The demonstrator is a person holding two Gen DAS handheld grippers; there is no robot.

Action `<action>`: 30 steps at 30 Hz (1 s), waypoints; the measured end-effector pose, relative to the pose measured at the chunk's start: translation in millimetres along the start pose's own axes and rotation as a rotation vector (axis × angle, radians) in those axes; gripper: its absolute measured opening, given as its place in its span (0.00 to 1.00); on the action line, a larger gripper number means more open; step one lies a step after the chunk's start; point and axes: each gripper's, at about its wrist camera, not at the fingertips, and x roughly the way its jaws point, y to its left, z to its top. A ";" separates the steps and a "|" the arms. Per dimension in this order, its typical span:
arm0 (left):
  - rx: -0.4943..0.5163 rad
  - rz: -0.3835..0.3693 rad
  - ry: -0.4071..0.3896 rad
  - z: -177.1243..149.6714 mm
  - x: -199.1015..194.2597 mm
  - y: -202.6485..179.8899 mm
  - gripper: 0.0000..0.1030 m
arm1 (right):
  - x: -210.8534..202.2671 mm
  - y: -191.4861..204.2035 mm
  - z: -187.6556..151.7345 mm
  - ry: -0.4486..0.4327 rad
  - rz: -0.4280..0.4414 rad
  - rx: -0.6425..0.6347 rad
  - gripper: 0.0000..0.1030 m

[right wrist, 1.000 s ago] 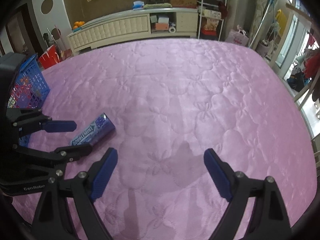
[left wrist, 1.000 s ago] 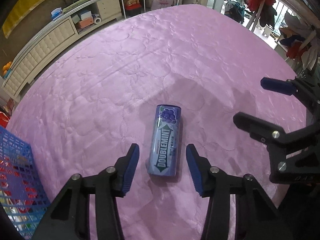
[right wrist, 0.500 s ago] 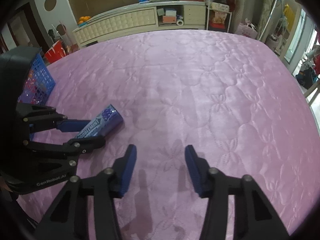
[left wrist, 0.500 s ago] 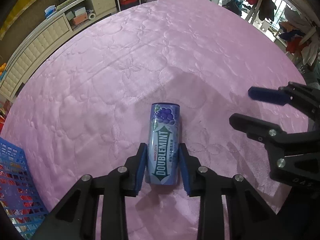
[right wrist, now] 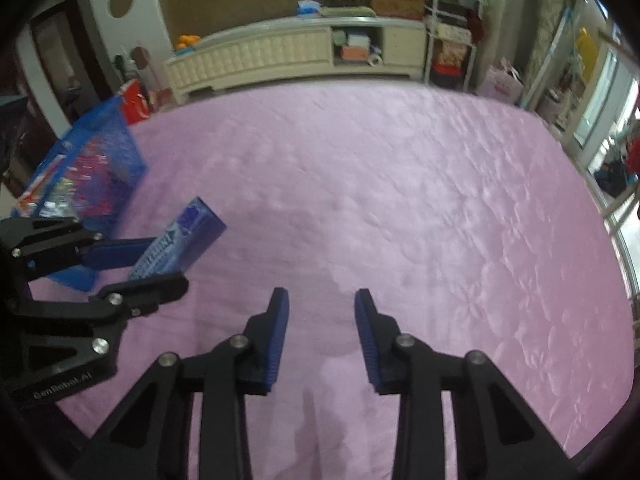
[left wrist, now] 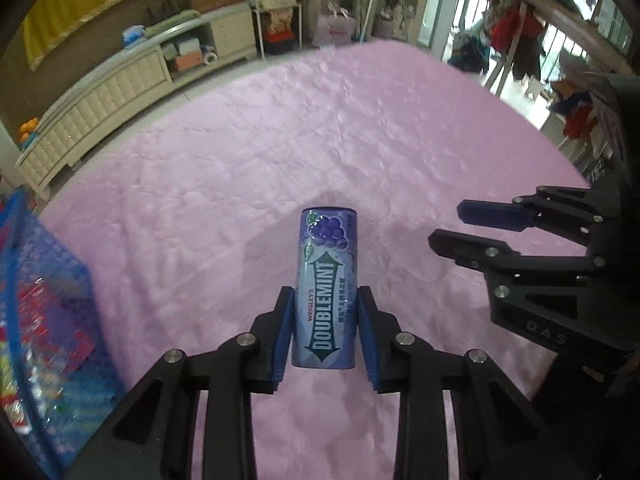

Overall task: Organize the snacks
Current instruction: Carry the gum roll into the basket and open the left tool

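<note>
Gum pack gripped and lifted

The left hand-held gripper (left wrist: 325, 334), open a second ago, now clamps the gum pack (left wrist: 326, 288) mid-frame above the pink bed (left wrist: 248, 152); next, likely the blue basket (left wrist: 44, 320) at lower left. The right hand-held gripper (right wrist: 322, 336) has just narrowed, empty.

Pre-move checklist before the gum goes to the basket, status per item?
1. Left tongs shut on the Doublemint pack, pads on both long sides: ok.
2. Pack clear of the pink cover: ok, its far end sits raised in the right wrist view.
3. Grip depth: only the near half is clamped, far end overhangs: cannot tell if secure.
4. Right tongs have just been closing with nothing between them, apart from the pack: ok.
5. Blue basket in view, path over bare cover: ok.
6. Room left in the basket: cannot tell.
</note>
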 end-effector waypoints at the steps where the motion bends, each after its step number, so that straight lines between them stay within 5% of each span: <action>1: -0.006 0.005 -0.015 -3.7 -11.1 2.8 0.28 | -10.5 12.4 2.8 -0.020 0.002 -0.025 0.38; 19: -0.199 0.153 -0.229 -71.5 -169.0 104.2 0.28 | -83.1 152.7 38.8 -0.164 0.078 -0.270 0.38; 30: -0.276 0.231 -0.251 -108.5 -211.7 157.3 0.28 | -79.5 221.8 55.9 -0.177 0.137 -0.366 0.38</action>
